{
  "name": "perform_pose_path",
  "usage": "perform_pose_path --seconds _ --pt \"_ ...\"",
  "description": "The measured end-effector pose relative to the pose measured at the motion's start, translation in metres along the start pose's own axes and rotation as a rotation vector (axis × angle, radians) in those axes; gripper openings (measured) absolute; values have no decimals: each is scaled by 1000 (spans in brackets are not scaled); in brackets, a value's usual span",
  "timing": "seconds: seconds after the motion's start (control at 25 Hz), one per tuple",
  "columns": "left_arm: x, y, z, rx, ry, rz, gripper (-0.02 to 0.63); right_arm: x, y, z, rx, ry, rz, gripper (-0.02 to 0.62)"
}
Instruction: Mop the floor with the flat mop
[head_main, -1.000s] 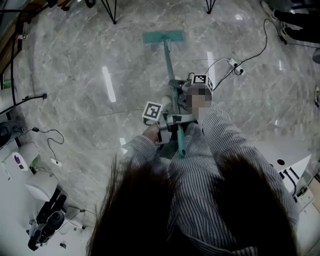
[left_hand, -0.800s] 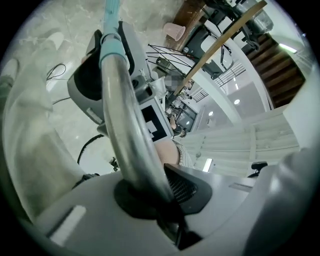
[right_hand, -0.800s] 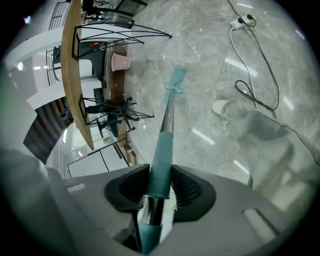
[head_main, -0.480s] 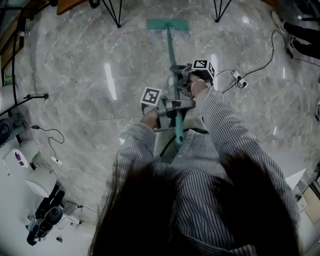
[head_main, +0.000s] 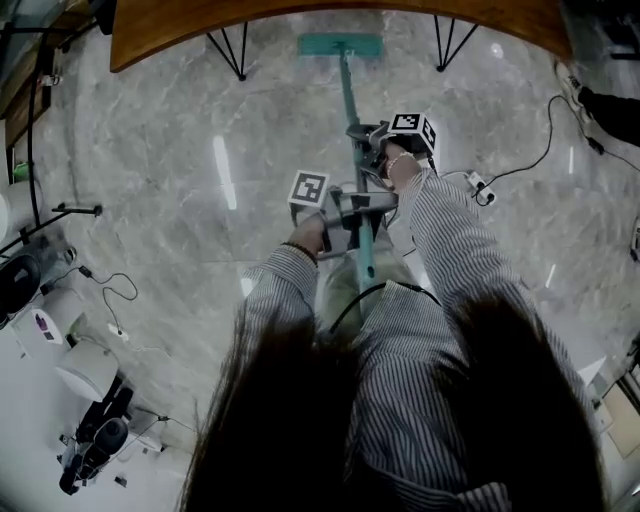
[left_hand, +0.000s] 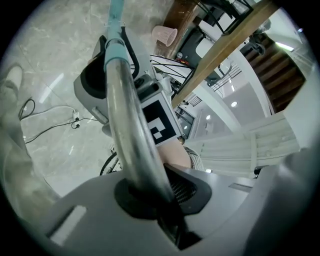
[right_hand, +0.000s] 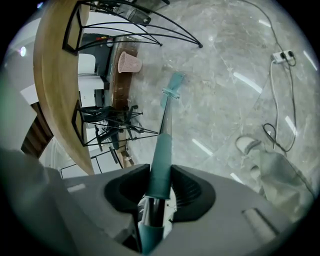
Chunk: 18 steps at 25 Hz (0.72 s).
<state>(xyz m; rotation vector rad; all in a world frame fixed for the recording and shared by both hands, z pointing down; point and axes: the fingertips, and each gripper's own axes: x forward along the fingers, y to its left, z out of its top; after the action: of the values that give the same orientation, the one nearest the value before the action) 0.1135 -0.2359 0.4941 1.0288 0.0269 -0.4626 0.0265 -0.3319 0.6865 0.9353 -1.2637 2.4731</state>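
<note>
Clamping the flat mop handle (head_main: 350, 100), fingers of left gripper (head_main: 357, 206) and right gripper (head_main: 361, 136) closed tight around it, right farther along; mop head (head_main: 340, 45) flat on marble floor (head_main: 160, 130) below far wooden table (head_main: 300, 22).

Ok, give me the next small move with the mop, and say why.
Probably draw the mop head back toward the feet: left gripper and right gripper both clamp the handle, and the head lies far out by the wooden table.

Mop head (head_main: 340, 45) farther fwd, nearer wooden table (head_main: 200, 25).
</note>
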Motion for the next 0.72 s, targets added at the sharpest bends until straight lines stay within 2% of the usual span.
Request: perform_pose_path --seconds 0.16,0.4,0.72 --pt "1 -6 1 9 -9 -10 40 -1 6 2 -17 -6 -1 133" --pt "-2 6 0 -6 3 33 26 1 1 2 -1 -17 -15 132" --pt "-1 3 2 -10 -1 -8 23 2 -1 1 -14 -15 -13 132"
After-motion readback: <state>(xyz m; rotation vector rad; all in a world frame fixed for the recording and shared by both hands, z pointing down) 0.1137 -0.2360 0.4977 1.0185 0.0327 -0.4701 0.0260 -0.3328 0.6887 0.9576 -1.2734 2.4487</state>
